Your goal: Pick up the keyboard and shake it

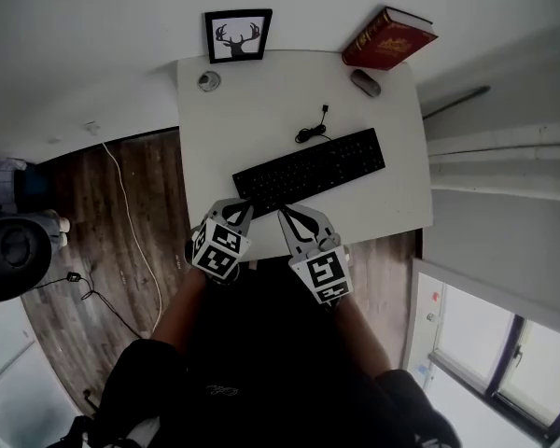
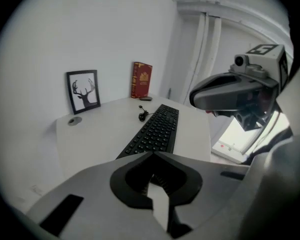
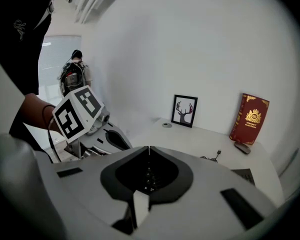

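Pointing forward and down in the head view, the left tool (image 1: 244,207) and the right tool (image 1: 285,215) sit side by side at the near edge of a white table (image 1: 261,110). A black keyboard (image 1: 310,170) lies slantwise on the table right in front of both tips. The left tool meets its near left end and the right tool its front edge, but whether either touches it cannot be told. The keyboard's cable (image 1: 312,131) curls just beyond it. Further ahead of the tools, along the far side of the table, are a small round disc (image 1: 209,80), a framed deer picture (image 1: 237,35), a dark mouse (image 1: 365,83) and a red book (image 1: 388,38). A wooden floor (image 1: 84,185) lies off to the left tool's outer side.

The left gripper view shows that tool's jaws pressed together with nothing between them. The keyboard starts just past the tip and runs away from it across the table. The right tool hangs up and to the right with its marker cube on top, and the picture and the book stand far ahead against the wall.

The right gripper view shows that tool's jaws pressed together too, holding nothing. Dark keys show under them in the gap behind the tip. The left tool is close by on the left with its marker cube toward the camera. The picture, the book and the mouse are ahead and to the right.
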`<state>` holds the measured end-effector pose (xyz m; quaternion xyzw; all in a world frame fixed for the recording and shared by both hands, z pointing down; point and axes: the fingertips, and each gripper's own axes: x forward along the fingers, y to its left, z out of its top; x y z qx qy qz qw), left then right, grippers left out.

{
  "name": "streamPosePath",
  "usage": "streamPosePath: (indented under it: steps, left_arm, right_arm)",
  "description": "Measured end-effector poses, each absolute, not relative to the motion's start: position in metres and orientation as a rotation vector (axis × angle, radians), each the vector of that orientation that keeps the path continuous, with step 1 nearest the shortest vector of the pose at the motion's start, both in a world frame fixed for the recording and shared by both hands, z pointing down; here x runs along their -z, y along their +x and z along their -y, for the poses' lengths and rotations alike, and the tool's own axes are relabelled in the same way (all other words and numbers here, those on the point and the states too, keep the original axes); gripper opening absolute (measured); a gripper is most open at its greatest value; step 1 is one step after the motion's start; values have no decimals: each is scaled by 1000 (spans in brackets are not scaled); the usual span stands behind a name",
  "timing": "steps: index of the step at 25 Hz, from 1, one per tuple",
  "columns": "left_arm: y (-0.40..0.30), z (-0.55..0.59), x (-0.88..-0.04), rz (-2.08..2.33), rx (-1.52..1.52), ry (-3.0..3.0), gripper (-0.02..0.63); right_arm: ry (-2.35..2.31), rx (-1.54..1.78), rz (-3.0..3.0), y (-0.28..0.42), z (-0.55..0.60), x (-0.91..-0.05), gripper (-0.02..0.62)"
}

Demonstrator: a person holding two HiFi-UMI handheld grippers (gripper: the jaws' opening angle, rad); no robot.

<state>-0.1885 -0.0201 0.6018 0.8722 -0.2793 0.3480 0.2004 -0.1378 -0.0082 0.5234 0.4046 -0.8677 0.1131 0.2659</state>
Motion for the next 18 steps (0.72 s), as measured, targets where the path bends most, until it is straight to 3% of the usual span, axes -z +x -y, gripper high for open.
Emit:
streamPosePath:
  steps: [8, 10, 12, 18]
  left_arm:
    - [-173, 58, -624, 678, -1301, 2377, 7]
    - [-170, 67, -637, 639, -1360, 2290, 205]
    - [-167, 74, -651, 559, -1438, 2215, 315]
    - [-156, 63, -699, 256, -1610, 2021, 410]
  right_arm:
    - [851, -272, 2442, -110, 41, -522, 23]
    - [801, -273, 2466, -102, 45, -522, 22]
    - [762, -279, 2484, -90, 49, -522, 21]
    - [644, -314, 2467, -47, 59, -555, 21]
